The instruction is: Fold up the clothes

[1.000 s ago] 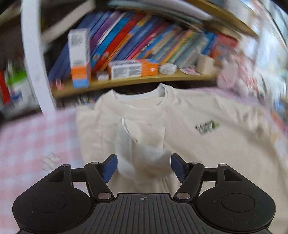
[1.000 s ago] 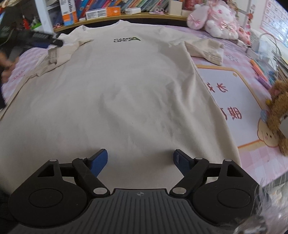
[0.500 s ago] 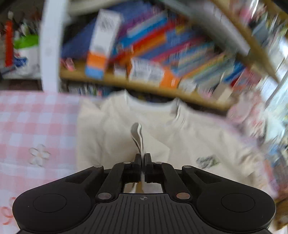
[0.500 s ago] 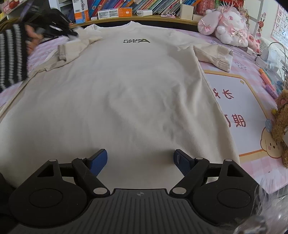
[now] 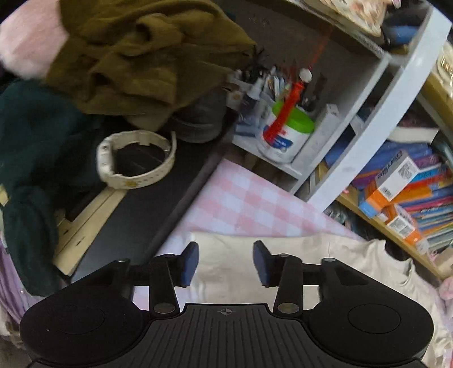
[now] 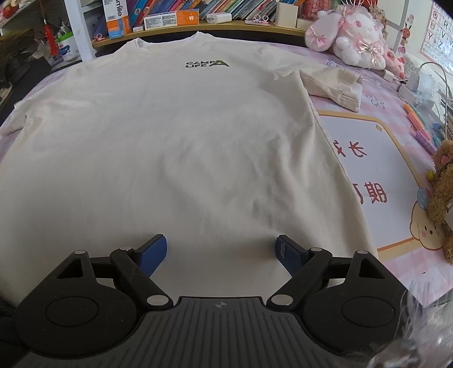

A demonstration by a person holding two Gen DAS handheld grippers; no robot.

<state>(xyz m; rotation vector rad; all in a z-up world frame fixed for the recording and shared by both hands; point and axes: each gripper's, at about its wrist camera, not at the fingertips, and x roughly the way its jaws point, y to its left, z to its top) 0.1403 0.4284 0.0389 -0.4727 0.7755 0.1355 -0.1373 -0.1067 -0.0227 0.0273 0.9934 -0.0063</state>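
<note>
A cream T-shirt (image 6: 184,136) with a small dark chest logo (image 6: 206,64) lies face up, spread flat on the pink checked bed cover. Its left sleeve (image 6: 17,113) lies stretched out to the left, and its right sleeve (image 6: 334,82) is bunched at the far right. My left gripper (image 5: 225,261) hovers over that left sleeve's end (image 5: 226,254); its jaws are opening, and no cloth is pinched between them. My right gripper (image 6: 220,249) stands open just above the shirt's hem, with only flat fabric beneath it.
A bookshelf (image 6: 175,17) runs behind the collar. Pink plush toys (image 6: 348,36) sit at the back right, and a brown plush (image 6: 441,198) and a printed mat (image 6: 376,169) on the right. Beyond the bed's left edge lie piled clothes (image 5: 136,56), a white watch (image 5: 133,158) and a wipes tub (image 5: 286,138).
The left gripper shut on the folded-in sleeve, carried it out to the left and let go with a roll. The sleeve now lies spread out. The right gripper stayed still.
</note>
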